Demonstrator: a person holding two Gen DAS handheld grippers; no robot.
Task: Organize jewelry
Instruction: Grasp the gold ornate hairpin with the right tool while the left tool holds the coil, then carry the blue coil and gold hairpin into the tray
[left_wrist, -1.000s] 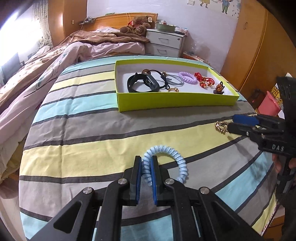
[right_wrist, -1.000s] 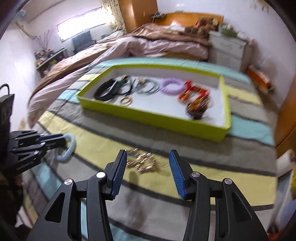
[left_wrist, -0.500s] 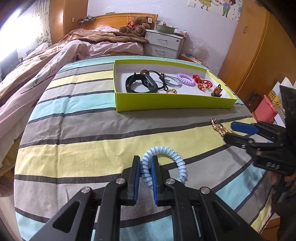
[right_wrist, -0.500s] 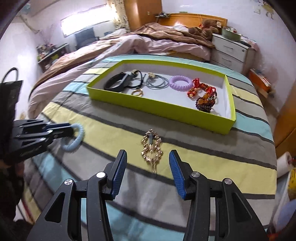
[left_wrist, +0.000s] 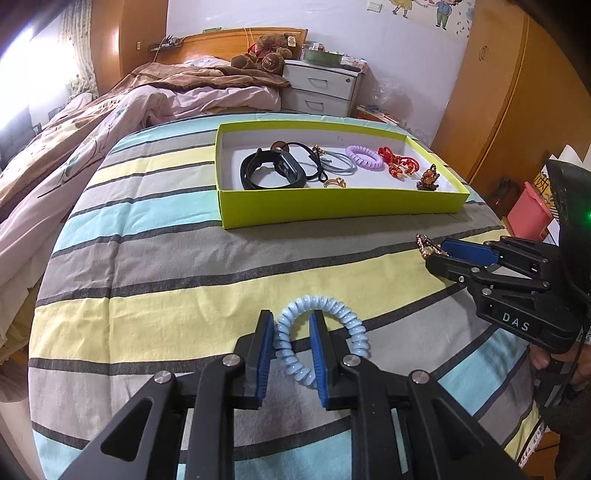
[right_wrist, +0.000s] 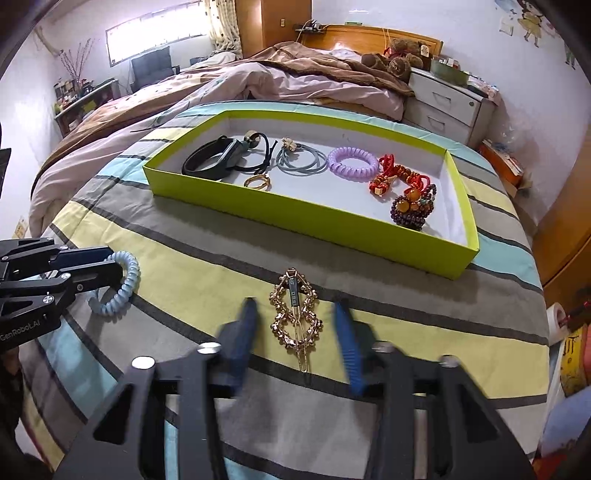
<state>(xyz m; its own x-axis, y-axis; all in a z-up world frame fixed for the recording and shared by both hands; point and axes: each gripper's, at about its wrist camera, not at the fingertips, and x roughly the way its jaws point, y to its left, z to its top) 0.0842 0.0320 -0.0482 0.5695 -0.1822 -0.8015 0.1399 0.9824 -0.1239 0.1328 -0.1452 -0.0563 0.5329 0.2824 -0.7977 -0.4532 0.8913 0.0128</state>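
Observation:
My left gripper (left_wrist: 291, 332) is shut on a light blue spiral hair tie (left_wrist: 332, 321), held just above the striped bedspread; the hair tie also shows in the right wrist view (right_wrist: 122, 284). My right gripper (right_wrist: 295, 325) is open, its fingers either side of a gold ornate hair clip (right_wrist: 295, 317) that lies on the bedspread. In the left wrist view the clip (left_wrist: 424, 247) peeks out at the right gripper's tip. A lime green tray (right_wrist: 306, 218) holds a black band (right_wrist: 210, 158), a grey tie, a purple spiral tie (right_wrist: 352, 162), a gold ring, red knots and a beaded charm.
The tray (left_wrist: 332, 210) sits in the middle of the striped bed. A rumpled duvet (left_wrist: 74, 147) lies at the left, a white nightstand (left_wrist: 321, 88) behind, wooden wardrobes at the right. A pink bin (left_wrist: 528, 218) stands on the floor at the right.
My right gripper has come down and forward so its fingers now flank the gold clip. My left gripper has loosened slightly around the blue hair tie and has barely moved.

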